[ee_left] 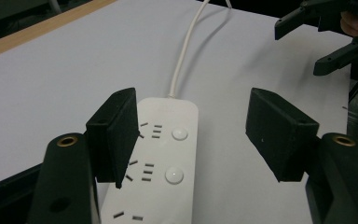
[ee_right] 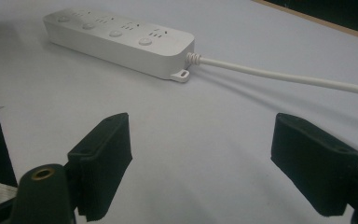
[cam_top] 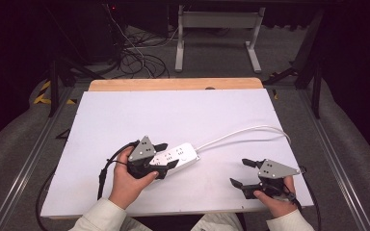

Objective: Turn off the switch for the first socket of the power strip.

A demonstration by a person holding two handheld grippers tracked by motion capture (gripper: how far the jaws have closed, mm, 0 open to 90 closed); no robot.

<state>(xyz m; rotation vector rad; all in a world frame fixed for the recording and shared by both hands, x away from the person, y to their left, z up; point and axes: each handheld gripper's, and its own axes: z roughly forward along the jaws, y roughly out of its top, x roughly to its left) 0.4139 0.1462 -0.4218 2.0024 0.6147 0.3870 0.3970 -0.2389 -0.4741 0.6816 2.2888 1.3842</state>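
A white power strip [cam_top: 183, 154] with several sockets and round buttons lies on the white tabletop [cam_top: 173, 113]. Its white cable [cam_top: 250, 131] curves off to the right. My left gripper [cam_top: 169, 155] hovers open over the strip's near end. In the left gripper view the strip [ee_left: 168, 158] lies under and between the spread jaws, with the left pad [ee_left: 114, 133] over its left edge. My right gripper [cam_top: 238, 172] stands open near the front right edge, apart from the strip. In the right gripper view the strip [ee_right: 121, 42] and cable [ee_right: 284, 77] lie well beyond the jaws, which hold nothing.
A wooden strip [cam_top: 173, 84] borders the table's far edge. Beyond it stand a white table frame [cam_top: 217, 29] and tangled floor cables [cam_top: 135, 55]. Metal rails [cam_top: 33, 144] run along both sides. My right gripper [ee_left: 324, 39] appears at the top right of the left gripper view.
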